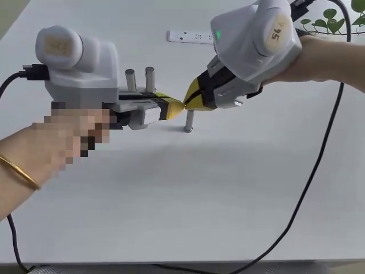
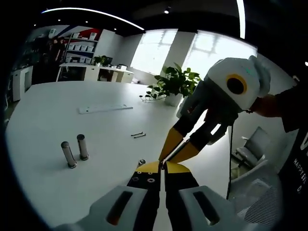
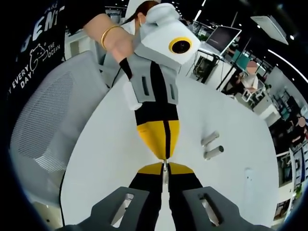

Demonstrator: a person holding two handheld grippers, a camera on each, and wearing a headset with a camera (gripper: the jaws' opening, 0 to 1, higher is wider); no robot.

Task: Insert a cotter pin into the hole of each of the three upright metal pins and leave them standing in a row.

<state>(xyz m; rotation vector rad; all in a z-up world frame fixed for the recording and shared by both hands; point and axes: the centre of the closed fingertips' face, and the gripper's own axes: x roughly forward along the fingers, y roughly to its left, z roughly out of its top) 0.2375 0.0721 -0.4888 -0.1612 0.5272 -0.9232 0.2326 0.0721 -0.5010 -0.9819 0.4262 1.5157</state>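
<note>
Front metal pin (image 1: 189, 121) upright on the white table (image 1: 188, 194), at 6 o'clock just below the spot where the two sets of yellow tips meet. Rear pair of metal pins (image 1: 149, 79) also upright, side by side and near each other, at 10 o'clock from the front one, partly behind the left gripper (image 1: 175, 105). Cotter pin (image 3: 165, 174) seen as a thin silvery sliver in the right gripper view, clamped between the closed jaws of the right gripper (image 1: 189, 99). Left jaws pressed together, tip to tip against the right ones; cannot tell whether also pinching the sliver. Reaching in from 9 o'clock and from 2 o'clock in the head view. Two spare cotter pins (image 2: 138, 135) flat on the table in the left gripper view, at 11 o'clock from the tips. Power strip (image 1: 191, 36) at 12 o'clock, well apart; potted plant (image 1: 333, 17) at 1 o'clock.
</note>
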